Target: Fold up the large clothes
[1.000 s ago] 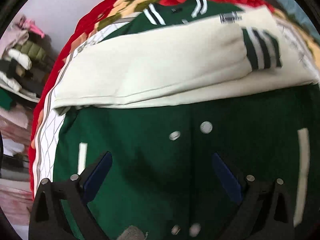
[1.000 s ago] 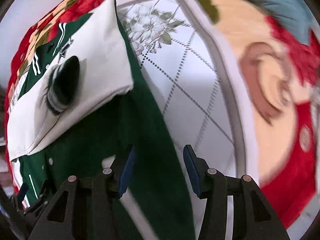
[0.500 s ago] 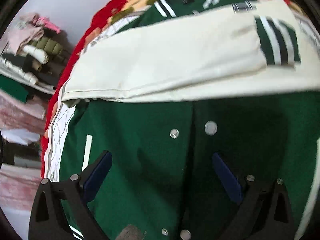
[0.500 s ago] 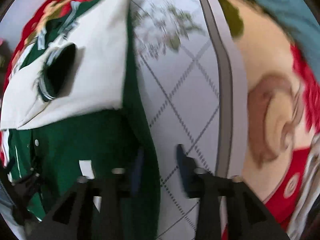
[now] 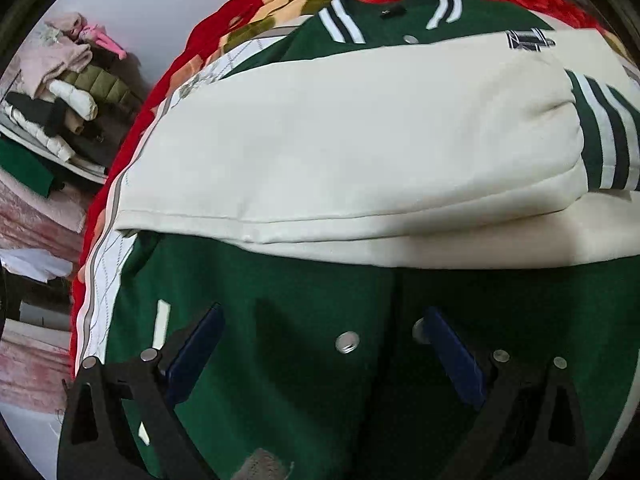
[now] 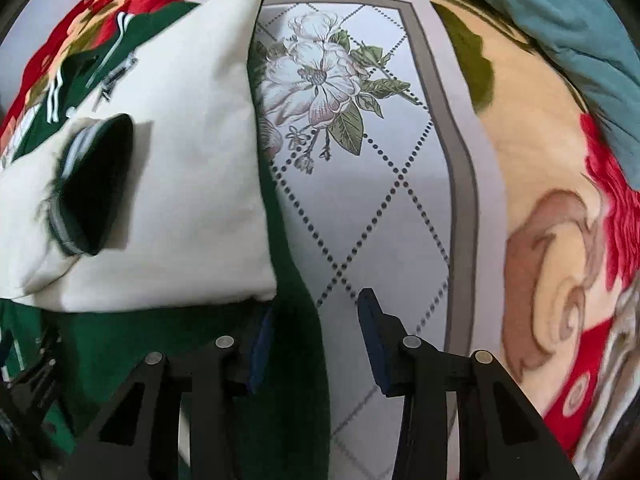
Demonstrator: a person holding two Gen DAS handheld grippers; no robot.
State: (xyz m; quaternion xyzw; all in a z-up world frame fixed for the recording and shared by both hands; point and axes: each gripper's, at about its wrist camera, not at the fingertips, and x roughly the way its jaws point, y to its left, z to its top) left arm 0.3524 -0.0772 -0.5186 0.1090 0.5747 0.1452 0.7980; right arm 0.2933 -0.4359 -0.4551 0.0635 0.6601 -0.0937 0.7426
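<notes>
Right gripper (image 6: pixel 314 328) downward, astride jacket (image 6: pixel 296 320) edge, seemingly.

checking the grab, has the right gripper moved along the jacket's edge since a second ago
Yes. In the right wrist view the right gripper now sits just below the cream sleeve's corner, its jaws closing astride the green jacket's edge.

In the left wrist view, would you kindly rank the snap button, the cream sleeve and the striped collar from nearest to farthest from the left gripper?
1. Snap button, between the open left gripper fingers.
2. Cream sleeve, folded across the jacket's middle.
3. Striped collar, at the far top.
</notes>
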